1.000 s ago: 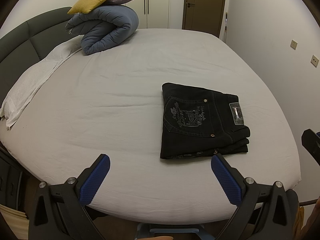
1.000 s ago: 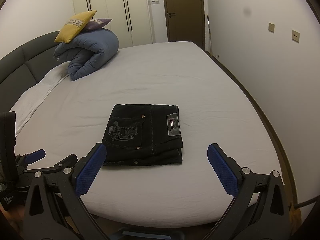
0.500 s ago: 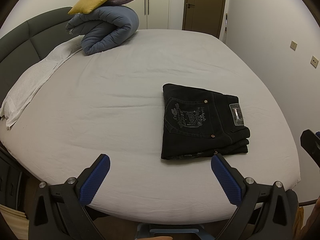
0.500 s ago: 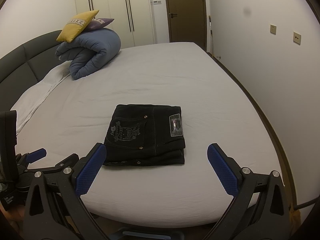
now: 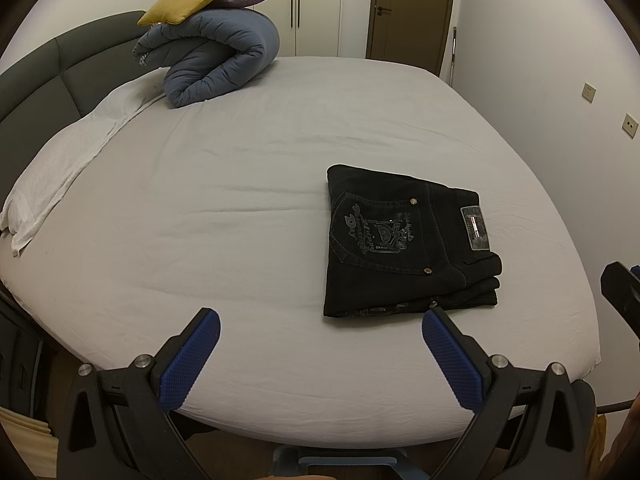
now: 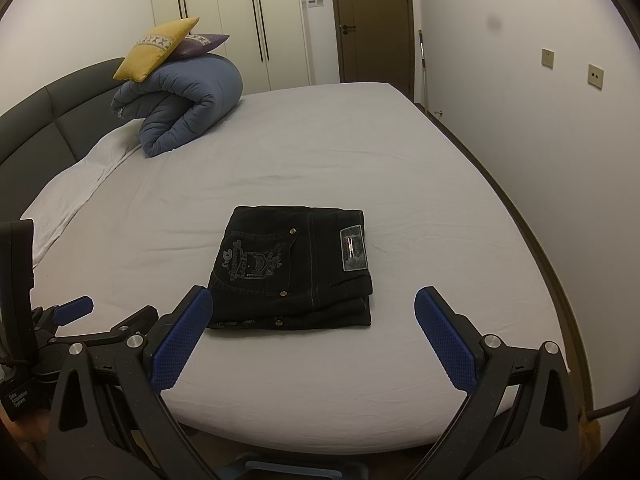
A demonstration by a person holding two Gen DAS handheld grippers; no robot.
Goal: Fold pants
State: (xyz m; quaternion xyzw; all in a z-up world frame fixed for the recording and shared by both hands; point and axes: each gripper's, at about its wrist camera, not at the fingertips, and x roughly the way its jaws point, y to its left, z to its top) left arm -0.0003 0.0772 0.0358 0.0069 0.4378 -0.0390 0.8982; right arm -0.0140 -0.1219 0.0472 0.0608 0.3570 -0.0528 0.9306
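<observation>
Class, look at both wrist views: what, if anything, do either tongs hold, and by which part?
Nothing. The left tongs and right tongs are both open and empty; the folded black pants lie untouched on the bed.

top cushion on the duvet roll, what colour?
Yellow cushion, with a pale patterned band; clearest in the right wrist view.

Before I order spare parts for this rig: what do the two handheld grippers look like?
Both match. The left gripper and right gripper have black angular frames with triangular cut-outs and silver round bolts. Their fingers carry blue pads with a fine cross-hatched texture. The right view shows a black block beside the left gripper, printed "Data Acquisition System", and a dark cable.
</observation>
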